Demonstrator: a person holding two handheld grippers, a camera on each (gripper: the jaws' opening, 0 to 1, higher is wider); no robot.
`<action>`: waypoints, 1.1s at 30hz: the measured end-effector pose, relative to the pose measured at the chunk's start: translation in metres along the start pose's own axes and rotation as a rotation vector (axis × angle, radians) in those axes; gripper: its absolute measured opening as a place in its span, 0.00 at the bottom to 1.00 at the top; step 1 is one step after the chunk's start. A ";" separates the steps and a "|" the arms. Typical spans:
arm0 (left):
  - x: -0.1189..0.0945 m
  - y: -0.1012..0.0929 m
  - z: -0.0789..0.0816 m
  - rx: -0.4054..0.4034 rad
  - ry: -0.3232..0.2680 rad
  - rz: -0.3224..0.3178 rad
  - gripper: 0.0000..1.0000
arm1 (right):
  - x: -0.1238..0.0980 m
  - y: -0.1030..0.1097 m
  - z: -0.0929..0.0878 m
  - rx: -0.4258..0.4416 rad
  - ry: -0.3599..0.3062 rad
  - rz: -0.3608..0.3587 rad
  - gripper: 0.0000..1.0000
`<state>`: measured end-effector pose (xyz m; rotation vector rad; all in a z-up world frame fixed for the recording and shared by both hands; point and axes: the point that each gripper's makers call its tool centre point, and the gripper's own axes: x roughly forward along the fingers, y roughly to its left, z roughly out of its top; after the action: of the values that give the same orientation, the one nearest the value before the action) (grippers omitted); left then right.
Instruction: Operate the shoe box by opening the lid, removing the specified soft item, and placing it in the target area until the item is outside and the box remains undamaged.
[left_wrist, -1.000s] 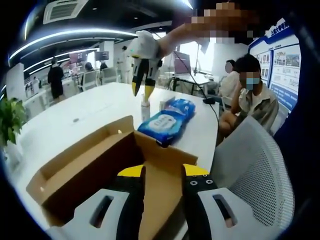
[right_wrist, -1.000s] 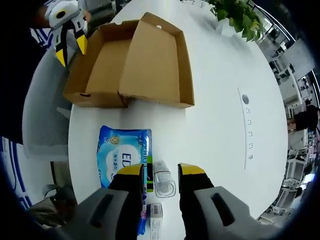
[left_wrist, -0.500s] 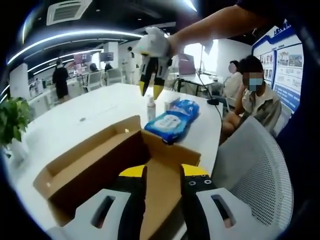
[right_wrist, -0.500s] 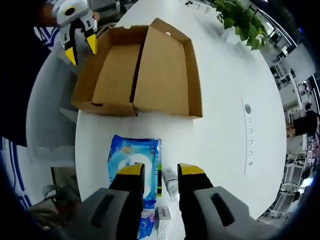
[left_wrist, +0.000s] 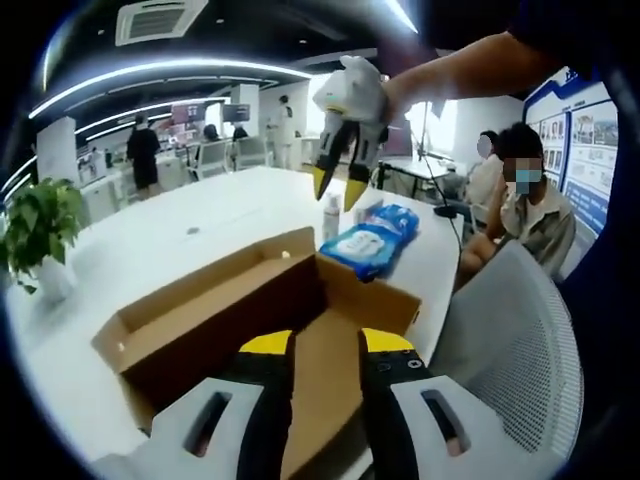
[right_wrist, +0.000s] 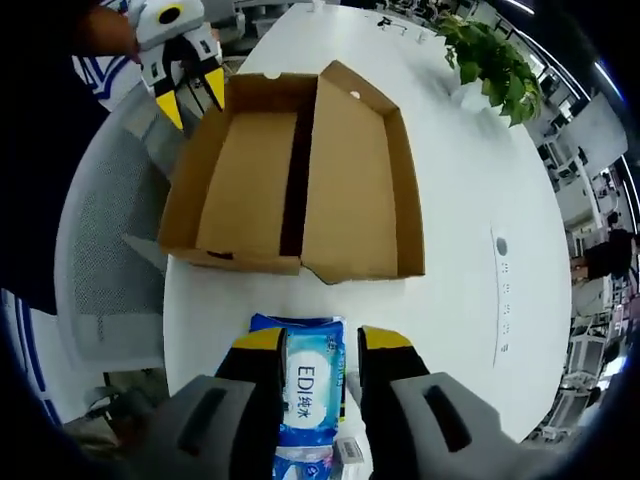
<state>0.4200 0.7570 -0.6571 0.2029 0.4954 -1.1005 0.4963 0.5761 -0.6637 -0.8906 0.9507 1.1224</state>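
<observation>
Above wipes pack (right_wrist: 311, 385) — right tool (right_wrist: 314, 340) parted, empty

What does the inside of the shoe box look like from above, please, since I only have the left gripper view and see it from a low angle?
Observer: In the right gripper view the shoe box lies open, and both its tray and its flipped-back lid look bare inside.
Operator: Thank you. Where is the blue wipes pack relative to the right gripper?
Observer: The wipes pack lies on the table outside the box, directly under the right gripper, whose jaws are apart on either side of it without clamping it.
Operator: And where does my left gripper sit from there?
Observer: The left gripper hovers at the box's far corner, beside the mesh chair, jaws slightly apart.
</observation>
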 end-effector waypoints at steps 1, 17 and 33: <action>-0.002 0.004 -0.001 -0.016 -0.002 0.013 0.21 | 0.001 0.001 0.004 0.029 -0.017 -0.008 0.26; -0.043 0.052 -0.022 -0.178 -0.013 0.195 0.20 | 0.016 0.039 0.033 0.160 -0.142 -0.049 0.26; -0.062 0.096 -0.051 -0.248 0.113 0.388 0.22 | 0.029 0.078 0.047 0.383 -0.292 -0.172 0.19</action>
<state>0.4686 0.8696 -0.6806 0.1363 0.6571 -0.6451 0.4321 0.6451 -0.6825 -0.4707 0.7938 0.8558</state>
